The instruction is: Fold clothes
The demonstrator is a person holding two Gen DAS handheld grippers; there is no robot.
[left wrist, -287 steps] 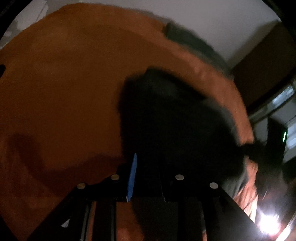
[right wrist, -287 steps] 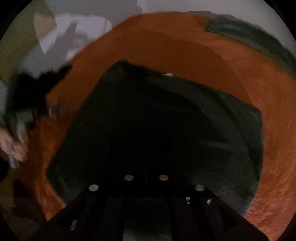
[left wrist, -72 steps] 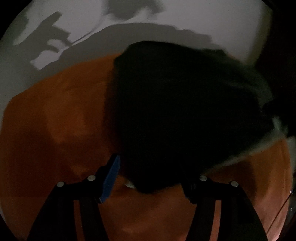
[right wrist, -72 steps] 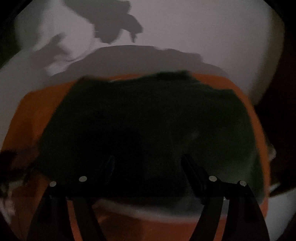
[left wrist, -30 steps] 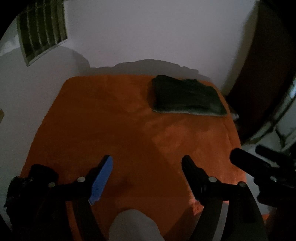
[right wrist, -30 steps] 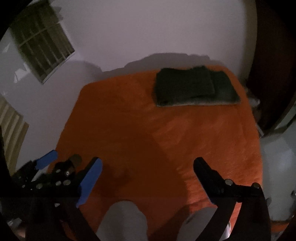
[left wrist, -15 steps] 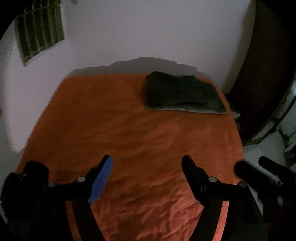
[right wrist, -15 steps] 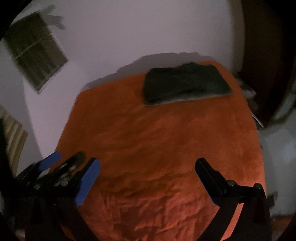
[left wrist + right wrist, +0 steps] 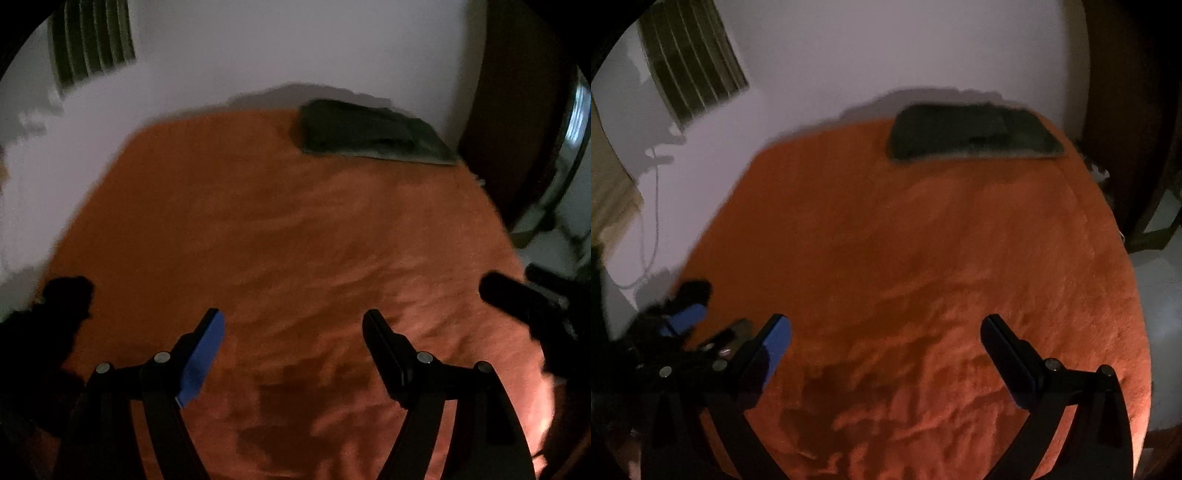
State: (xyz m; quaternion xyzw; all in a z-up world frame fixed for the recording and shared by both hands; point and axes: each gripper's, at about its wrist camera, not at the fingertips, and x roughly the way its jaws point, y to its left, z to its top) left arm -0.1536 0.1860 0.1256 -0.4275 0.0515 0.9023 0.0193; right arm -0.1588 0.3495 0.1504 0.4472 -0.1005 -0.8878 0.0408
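A dark green folded garment [image 9: 373,134] lies flat at the far right corner of the orange blanket [image 9: 280,229], close to the wall. In the right wrist view the same folded garment [image 9: 971,134] lies well ahead on the blanket [image 9: 923,240]. My left gripper [image 9: 293,321] hangs open over the near part of the blanket, holding nothing. The right gripper [image 9: 886,325] is open too, wide apart and bare. Each shows in the other's view: the right gripper [image 9: 517,286] at the right edge, the left gripper [image 9: 700,328] at the lower left.
A black fuzzy lump [image 9: 68,295], too dark to identify, sits at the blanket's near left edge [image 9: 694,290]. White walls stand behind and to the left, with a barred window [image 9: 694,55] and a hanging cable [image 9: 650,229]. A dark door [image 9: 517,110] is at the right.
Both grippers let go of the dark garment and drew far back from it; it now lies folded by the wall. Over the last second both views shifted slightly, and the pale knees left view.
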